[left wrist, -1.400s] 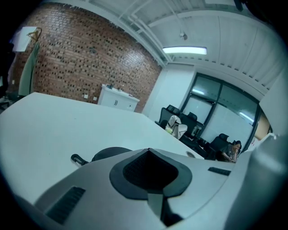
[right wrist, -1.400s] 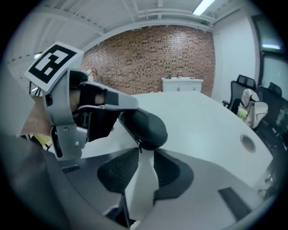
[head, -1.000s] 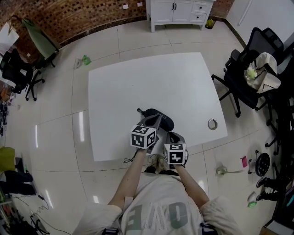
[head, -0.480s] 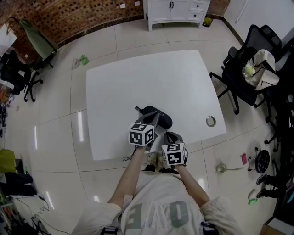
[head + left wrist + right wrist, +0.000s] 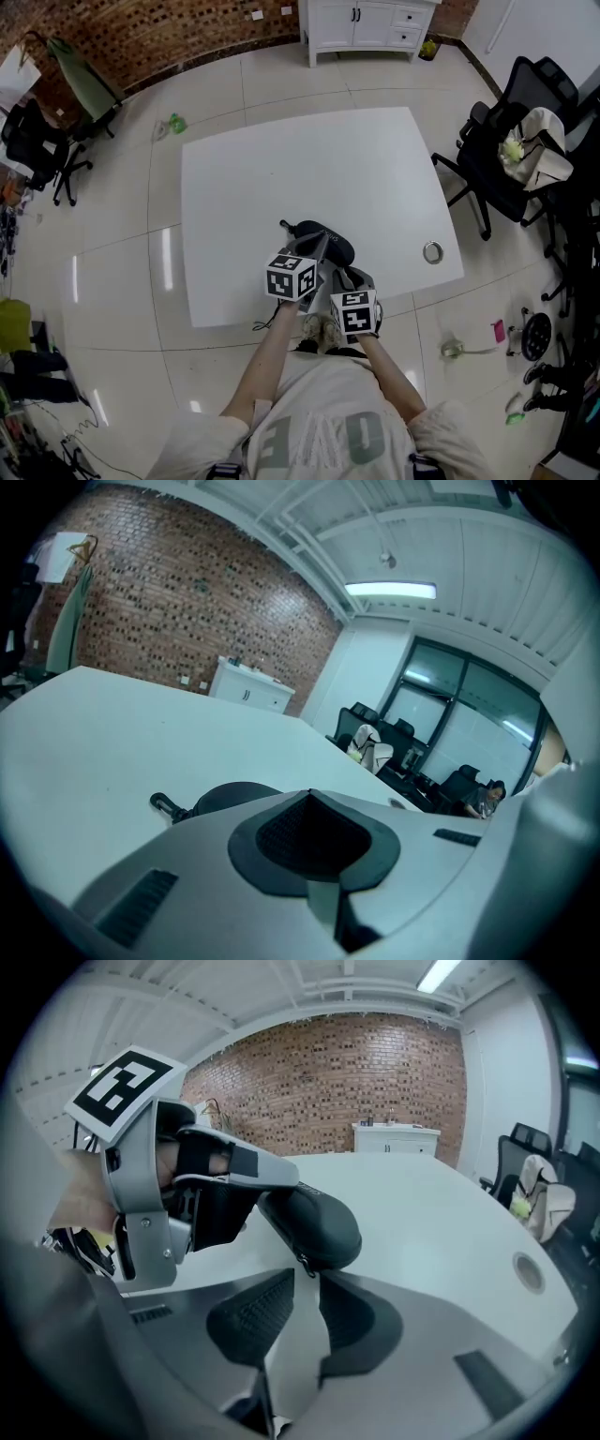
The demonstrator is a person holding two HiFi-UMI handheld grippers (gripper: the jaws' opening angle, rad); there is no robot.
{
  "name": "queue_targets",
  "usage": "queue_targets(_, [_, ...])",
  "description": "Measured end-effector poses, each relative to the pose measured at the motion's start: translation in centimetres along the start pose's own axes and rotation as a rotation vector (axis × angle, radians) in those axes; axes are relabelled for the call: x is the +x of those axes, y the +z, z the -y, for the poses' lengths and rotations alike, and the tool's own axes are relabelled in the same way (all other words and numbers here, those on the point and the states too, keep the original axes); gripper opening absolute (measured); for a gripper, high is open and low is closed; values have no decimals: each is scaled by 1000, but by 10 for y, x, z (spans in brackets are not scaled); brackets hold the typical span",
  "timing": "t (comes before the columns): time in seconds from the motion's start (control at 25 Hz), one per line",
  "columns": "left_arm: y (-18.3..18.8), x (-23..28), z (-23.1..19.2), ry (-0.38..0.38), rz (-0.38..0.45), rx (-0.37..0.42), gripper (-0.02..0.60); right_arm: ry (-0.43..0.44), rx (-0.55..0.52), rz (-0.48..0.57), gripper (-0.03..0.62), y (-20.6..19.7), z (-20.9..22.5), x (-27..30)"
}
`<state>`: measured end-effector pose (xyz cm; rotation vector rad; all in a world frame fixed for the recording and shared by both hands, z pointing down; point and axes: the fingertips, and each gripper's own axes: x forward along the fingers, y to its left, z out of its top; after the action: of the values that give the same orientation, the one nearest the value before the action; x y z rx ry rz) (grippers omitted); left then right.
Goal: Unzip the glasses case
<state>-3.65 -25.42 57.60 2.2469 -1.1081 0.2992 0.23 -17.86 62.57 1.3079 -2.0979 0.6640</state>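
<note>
While the glasses case [image 5: 330,246] is lying dark and rounded on the white desk [image 5: 281,159], close to the desk's near edge, it is being gripped at one end by the left tool [image 5: 311,794], whose pads are being pressed together on it. Right tool [image 5: 307,1281] is being held over the same near edge, just short of the case. Its jaws have just been opening and are standing apart, with nothing clamped. Zip pull [image 5: 302,1264] is hanging from the case's seam just beyond the gap between those jaws. Metal ring [image 5: 432,252] is showing near the desk's right edge.
</note>
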Motion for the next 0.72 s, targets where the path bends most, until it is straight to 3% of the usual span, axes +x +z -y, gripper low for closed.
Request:
queue_targets(0.24, [1,-2,-2,7,4,-13,3,17,94,-26,57,-2,-4,6])
queue_targets(0.4, [0,-1,-2,7,0,-14,3,-4,63,-28,55,0,-5,11])
queue_targets(0.48, [0,-1,-1,8,3,-12,3,-13,39,-24,0,0,-3,10])
queue_targets(0.72, [0,-2,-1,17,-13,25,3,19,76,-29,0,-6,0,6])
